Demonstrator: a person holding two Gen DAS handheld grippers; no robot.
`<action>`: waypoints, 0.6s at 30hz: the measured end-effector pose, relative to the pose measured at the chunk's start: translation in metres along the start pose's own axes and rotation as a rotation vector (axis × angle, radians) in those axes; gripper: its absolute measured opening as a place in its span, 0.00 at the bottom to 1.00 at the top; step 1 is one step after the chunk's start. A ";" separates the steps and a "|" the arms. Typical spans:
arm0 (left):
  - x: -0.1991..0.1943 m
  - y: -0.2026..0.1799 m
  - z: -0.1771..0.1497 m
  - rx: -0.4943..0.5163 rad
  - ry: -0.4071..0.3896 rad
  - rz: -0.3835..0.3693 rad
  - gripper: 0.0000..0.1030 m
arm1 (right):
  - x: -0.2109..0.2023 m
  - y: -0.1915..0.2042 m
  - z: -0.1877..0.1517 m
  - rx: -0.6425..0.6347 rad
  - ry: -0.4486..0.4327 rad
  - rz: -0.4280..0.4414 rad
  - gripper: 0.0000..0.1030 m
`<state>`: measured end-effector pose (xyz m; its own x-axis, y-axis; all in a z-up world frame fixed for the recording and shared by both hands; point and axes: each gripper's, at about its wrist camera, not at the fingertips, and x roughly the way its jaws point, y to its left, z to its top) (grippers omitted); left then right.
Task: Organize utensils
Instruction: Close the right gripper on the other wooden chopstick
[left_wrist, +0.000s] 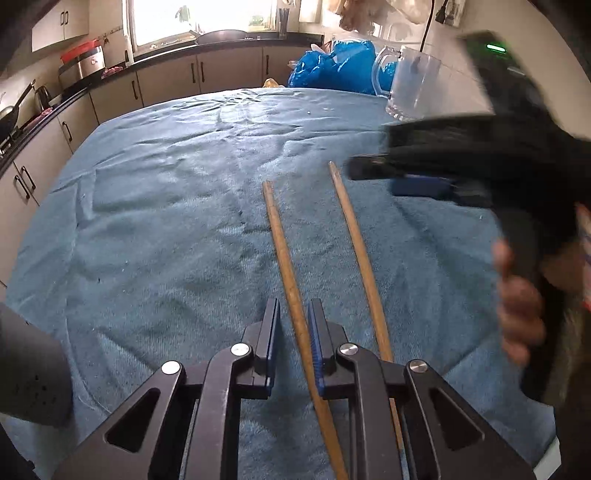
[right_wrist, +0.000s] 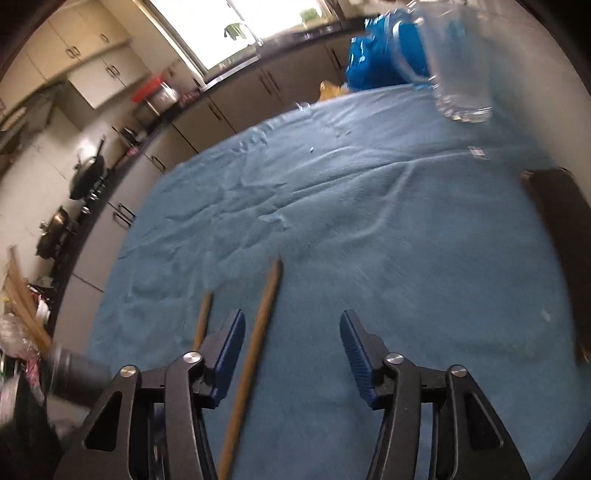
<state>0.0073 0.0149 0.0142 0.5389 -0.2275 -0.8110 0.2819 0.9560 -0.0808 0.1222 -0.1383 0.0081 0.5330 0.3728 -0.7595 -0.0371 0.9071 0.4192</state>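
The left gripper (left_wrist: 293, 332) brackets one long wooden chopstick (left_wrist: 284, 254) on the blue towel-covered table (left_wrist: 166, 221), pads not visibly pressing; the right gripper (right_wrist: 293, 350) gapes unclenched over the other wooden chopstick (right_wrist: 258, 339), clear glass mug (left_wrist: 410, 85) beyond.

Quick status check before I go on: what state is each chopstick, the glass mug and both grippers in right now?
Left chopstick: flat on the blue cloth, between the left gripper's pads.
Right chopstick: flat on the cloth, between the right gripper's open pads, ungripped.
Glass mug: upright, empty.
Left gripper: nearly closed around the left chopstick; pad contact unclear.
Right gripper: open, blurred.
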 end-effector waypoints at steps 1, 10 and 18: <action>0.000 0.003 0.000 -0.012 0.000 -0.009 0.15 | 0.007 0.005 0.003 -0.007 0.012 -0.017 0.55; 0.005 0.028 0.012 -0.152 0.066 -0.089 0.08 | 0.014 0.045 -0.020 -0.225 0.065 -0.286 0.14; -0.016 0.038 -0.014 -0.221 0.196 -0.169 0.07 | -0.024 0.006 -0.048 -0.195 0.232 -0.185 0.11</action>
<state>-0.0014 0.0570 0.0158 0.3303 -0.3665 -0.8698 0.1633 0.9298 -0.3297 0.0691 -0.1324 0.0051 0.3407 0.2125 -0.9158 -0.1300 0.9754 0.1780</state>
